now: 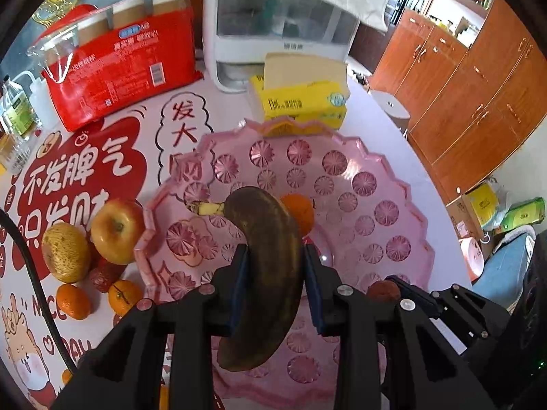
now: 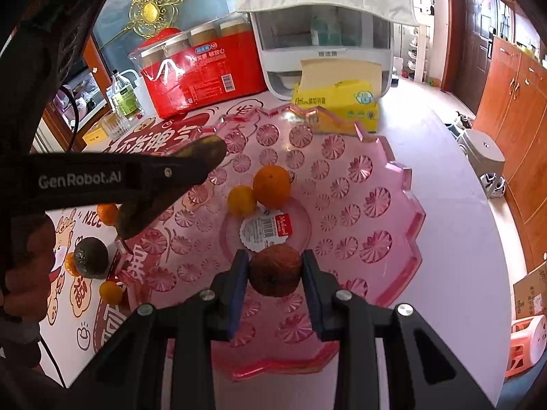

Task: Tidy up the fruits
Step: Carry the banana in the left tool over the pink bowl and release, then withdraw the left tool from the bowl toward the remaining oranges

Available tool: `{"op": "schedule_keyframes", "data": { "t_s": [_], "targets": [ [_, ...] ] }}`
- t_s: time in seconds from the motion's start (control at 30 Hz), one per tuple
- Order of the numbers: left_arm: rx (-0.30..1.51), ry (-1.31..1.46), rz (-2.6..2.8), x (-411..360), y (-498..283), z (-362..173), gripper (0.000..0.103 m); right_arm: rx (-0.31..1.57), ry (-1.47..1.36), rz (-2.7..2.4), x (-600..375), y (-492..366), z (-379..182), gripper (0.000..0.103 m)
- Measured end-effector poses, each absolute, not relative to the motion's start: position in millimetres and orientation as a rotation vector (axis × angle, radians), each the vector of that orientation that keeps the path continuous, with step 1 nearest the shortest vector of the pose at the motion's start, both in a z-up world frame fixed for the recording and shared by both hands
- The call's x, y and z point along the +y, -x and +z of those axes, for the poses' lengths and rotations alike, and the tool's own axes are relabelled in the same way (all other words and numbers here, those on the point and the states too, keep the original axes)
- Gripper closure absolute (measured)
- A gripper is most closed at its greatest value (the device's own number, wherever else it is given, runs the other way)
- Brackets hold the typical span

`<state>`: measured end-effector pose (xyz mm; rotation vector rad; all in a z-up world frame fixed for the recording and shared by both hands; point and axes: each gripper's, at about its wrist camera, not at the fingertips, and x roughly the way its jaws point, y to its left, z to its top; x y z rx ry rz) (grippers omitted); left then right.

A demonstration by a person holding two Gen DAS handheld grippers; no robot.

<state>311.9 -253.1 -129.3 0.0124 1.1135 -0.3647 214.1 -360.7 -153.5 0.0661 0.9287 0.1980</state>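
Two oranges in tray

left claw angled steeply down, clamped tight, right claw tilted down, clamped, beside the left

Your right gripper is closed on a brown round fruit above the pink tray, near the sticker at its centre. Behind the sticker, an orange and a smaller yellow fruit lie in the tray, touching. At the left, your left gripper holds a dark banana over the tray's left edge, and outside this edge a dark fruit lies on the table with small oranges around it.
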Motion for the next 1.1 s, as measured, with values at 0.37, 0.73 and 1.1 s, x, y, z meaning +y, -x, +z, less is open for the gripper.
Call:
{"op": "schedule_keyframes", "data": {
  "t_s": [0.37, 0.73, 1.1],
  "targets": [
    [1.097, -0.048, -0.367, -255, -308, -120, 0.042, 0.918, -0.097, 0.162, -369, -211, -149, 0.063],
    [1.113, 0.052, -0.287, -204, -279, -105, 0.030, 0.905, -0.174, 0.180, -367, -191, -124, 0.062],
    [1.099, 0.177, -0.187, -126, -218, -104, 0.021, 0.918, -0.220, 0.188, -346, -161, -109, 0.059]
  ]
}}
